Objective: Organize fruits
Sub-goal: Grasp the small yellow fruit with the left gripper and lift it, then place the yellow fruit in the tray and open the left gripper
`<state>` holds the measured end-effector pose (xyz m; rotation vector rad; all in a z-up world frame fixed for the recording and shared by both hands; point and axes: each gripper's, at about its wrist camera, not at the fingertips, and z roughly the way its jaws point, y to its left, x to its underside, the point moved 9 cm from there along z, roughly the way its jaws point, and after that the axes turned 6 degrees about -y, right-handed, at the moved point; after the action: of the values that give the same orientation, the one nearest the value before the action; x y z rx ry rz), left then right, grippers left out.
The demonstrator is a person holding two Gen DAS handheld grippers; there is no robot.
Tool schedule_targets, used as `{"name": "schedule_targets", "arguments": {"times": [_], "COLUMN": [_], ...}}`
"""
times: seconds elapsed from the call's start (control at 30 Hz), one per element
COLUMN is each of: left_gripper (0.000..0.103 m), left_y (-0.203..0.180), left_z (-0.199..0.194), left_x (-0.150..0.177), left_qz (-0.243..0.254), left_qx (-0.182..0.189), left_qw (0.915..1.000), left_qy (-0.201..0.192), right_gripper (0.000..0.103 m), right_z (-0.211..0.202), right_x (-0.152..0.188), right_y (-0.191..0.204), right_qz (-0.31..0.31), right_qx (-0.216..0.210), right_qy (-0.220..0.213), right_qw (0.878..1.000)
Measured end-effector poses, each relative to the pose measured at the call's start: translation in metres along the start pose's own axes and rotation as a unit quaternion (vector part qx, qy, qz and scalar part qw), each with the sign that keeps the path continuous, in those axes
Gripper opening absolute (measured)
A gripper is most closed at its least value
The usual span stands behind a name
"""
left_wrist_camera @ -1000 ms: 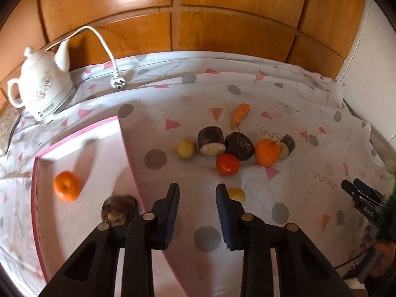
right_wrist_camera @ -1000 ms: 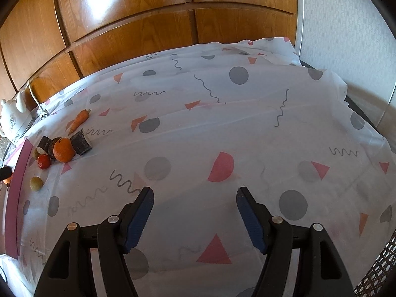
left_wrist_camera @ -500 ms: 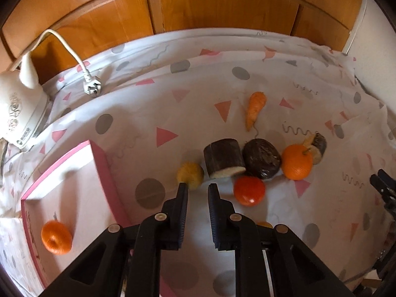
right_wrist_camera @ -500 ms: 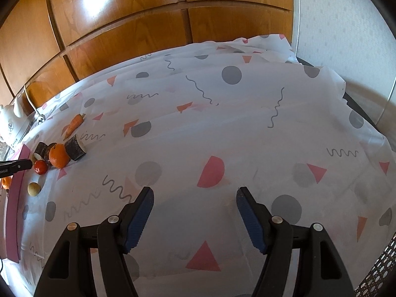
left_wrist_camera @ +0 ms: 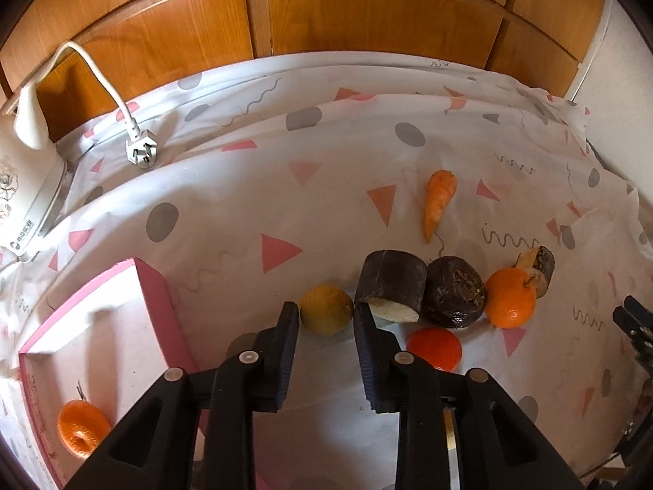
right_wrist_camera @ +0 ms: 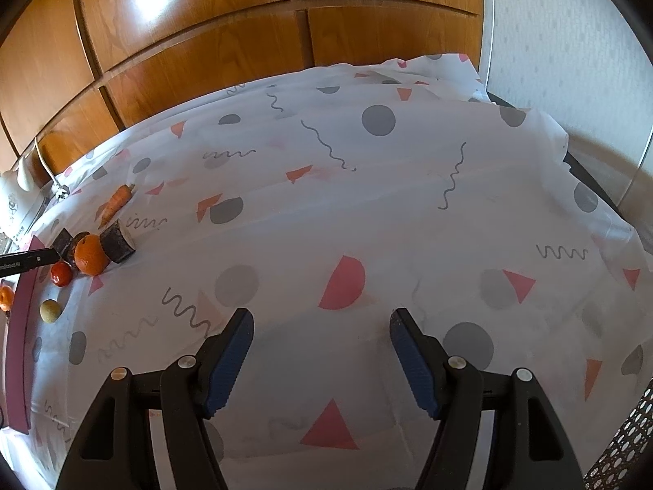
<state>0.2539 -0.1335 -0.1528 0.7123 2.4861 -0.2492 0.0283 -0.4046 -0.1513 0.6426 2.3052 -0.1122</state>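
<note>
Now lining up: pink box (left_wrist_camera: 153,286) far left with one mandarin (left_wrist_camera: 79,428) inside, left gripper (left_wrist_camera: 325,318) spread wide around the yellowish lemon (left_wrist_camera: 326,308) on the tablecloth (left_wrist_camera: 245,212). Best pushed deeper, centred, clear of the dark root chunk (left_wrist_camera: 392,286) before squeezing. Right gripper (right_wrist_camera: 322,326) agape, idle, carrying nothing.

glossy varnished wood cabinet doors (left_wrist_camera: 367,12), thin matt tablecloth (right_wrist_camera: 367,212) with creases, glazed white ceramic kettle (left_wrist_camera: 20,188), matt pink tray (left_wrist_camera: 155,298), dimpled orange (left_wrist_camera: 510,304) peel, rough dark beet (left_wrist_camera: 455,298) skin, matt black plastic left gripper (left_wrist_camera: 326,318)
</note>
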Motion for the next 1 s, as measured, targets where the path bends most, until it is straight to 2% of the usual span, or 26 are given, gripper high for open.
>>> {"name": "schedule_targets", "arguments": {"times": [0.07,0.23,0.4,0.5,0.57,0.73,0.83,1.0], "left_gripper": [0.026,0.025,0.025,0.026,0.026,0.026,0.026,0.030], "left_y": [-0.002,-0.003,0.021,0.052,0.077,0.136,0.150,0.164], "left_z": [0.002,-0.014,-0.059,-0.083,-0.094,-0.098,-0.098,-0.111], "left_x": [0.002,0.002,-0.004,-0.002,0.006,0.046,0.069,0.093], "left_qz": [-0.003,-0.017,-0.082,-0.137,-0.173,-0.272,-0.292,-0.319], "left_qx": [0.002,0.004,0.006,-0.013,-0.043,-0.101,-0.125,-0.154], "left_qw": [1.0000,0.9993,0.9923,0.9834,0.9757,0.9510,0.9434,0.9297], "left_qy": [0.000,-0.033,-0.092,-0.119,-0.128,-0.106,-0.096,-0.102], "right_gripper": [0.070,0.070,0.070,0.070,0.070,0.070,0.070,0.070], "right_z": [-0.001,0.001,0.002,0.001,0.000,-0.004,-0.007,-0.009], "right_x": [-0.001,0.000,0.002,0.003,0.004,0.005,0.005,0.005], "right_y": [0.001,0.000,0.000,0.001,0.004,0.011,0.014,0.019], "right_qz": [-0.002,-0.002,-0.001,-0.002,-0.004,-0.011,-0.015,-0.021], "right_qx": [0.000,0.003,0.003,0.001,-0.003,-0.008,-0.010,-0.009], "right_qy": [-0.001,0.002,0.006,0.004,0.004,0.002,-0.002,-0.003], "right_qw": [1.000,1.000,1.000,1.000,1.000,1.000,1.000,1.000]}}
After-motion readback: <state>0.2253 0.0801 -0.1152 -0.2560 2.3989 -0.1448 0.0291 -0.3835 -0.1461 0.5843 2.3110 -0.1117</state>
